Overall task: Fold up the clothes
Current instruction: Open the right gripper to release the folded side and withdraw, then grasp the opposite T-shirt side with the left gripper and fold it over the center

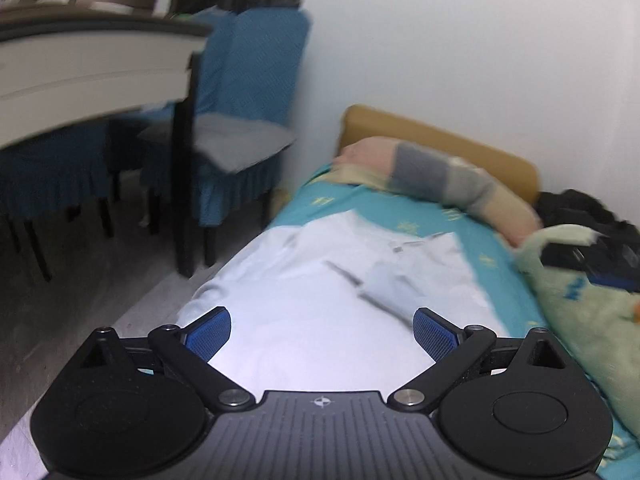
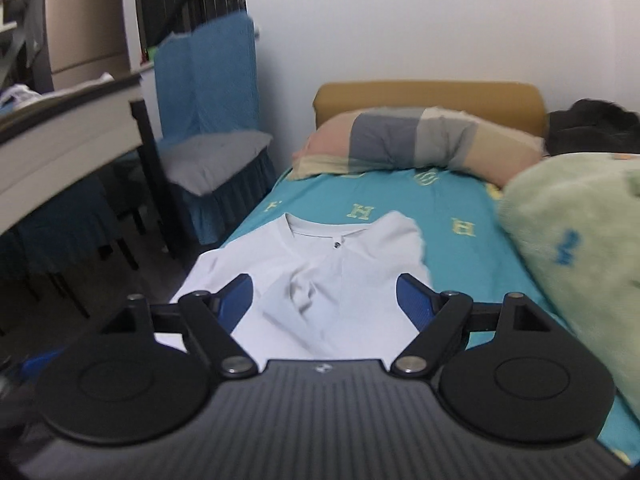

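The left tool [image 1: 322, 334] is spread wide, its blue pads [image 1: 210, 334] well apart, and nothing is gripped between them; it is held low over the near part of a white T-shirt [image 1: 320, 300], filling the bottom of the frame. Whether the pads touch the cloth cannot be told. The right tool [image 2: 324, 300] is likewise spread wide and empty, its pads [image 2: 414, 300] seen on either side of the shirt's [image 2: 340, 264] middle, in the lower centre of its frame.

The shirt is laid out on a bed with a teal sheet [image 2: 460, 248], in the centre of both views, collar towards the top of the frame. A rumpled fold is seen in the chest area. A striped pillow [image 2: 420, 140] lies beyond the collar against a tan headboard [image 2: 428, 96]. A pale green blanket [image 2: 580, 240] is bunched at right, and a blue-covered chair [image 2: 208, 112] stands at upper left beside a desk [image 2: 68, 120].
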Available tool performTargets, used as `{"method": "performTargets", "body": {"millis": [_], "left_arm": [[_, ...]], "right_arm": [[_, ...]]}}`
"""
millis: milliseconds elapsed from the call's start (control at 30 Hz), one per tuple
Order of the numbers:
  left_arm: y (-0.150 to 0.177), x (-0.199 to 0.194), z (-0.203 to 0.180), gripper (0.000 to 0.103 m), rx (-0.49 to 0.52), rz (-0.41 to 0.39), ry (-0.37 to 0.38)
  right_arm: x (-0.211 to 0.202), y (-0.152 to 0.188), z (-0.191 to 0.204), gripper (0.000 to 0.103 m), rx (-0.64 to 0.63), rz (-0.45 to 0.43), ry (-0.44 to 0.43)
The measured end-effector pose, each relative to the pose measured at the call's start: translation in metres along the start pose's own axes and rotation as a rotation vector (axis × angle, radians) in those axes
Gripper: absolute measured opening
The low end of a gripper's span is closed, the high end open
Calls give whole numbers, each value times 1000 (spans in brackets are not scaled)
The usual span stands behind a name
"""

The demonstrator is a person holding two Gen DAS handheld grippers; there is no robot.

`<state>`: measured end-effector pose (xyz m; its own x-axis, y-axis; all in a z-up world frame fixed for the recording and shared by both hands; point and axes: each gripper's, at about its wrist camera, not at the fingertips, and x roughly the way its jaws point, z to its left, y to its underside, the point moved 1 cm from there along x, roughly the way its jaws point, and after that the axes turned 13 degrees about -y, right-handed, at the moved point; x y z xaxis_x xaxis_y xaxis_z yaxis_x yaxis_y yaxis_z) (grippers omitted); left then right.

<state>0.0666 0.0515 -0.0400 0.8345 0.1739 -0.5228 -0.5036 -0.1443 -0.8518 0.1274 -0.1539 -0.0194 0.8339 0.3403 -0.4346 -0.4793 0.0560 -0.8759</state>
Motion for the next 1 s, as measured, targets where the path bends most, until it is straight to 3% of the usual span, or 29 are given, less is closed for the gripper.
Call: {"method": "performTargets", "body": {"millis": [167, 333, 633, 767, 833, 1000], "left_arm": [[2, -53, -11, 100, 45, -38, 82], [15, -82, -30, 101, 93, -58, 102], [54, -83, -65, 98, 87, 108, 134], [78, -83, -108, 93, 111, 205, 205], [92, -84, -134, 86, 139, 253, 251], [122, -93, -196, 80, 246, 293, 321]], "right_arm": [[-92, 30, 9, 80, -1, -58, 20], [-135, 65, 1, 80, 57, -117, -3], [-152, 63, -47, 80, 117, -146, 9], [-168, 60, -89, 80, 192, -157, 74], [-181, 60, -110, 80, 234, -184, 110], [-219, 64, -148, 80, 330, -275, 141]]}}
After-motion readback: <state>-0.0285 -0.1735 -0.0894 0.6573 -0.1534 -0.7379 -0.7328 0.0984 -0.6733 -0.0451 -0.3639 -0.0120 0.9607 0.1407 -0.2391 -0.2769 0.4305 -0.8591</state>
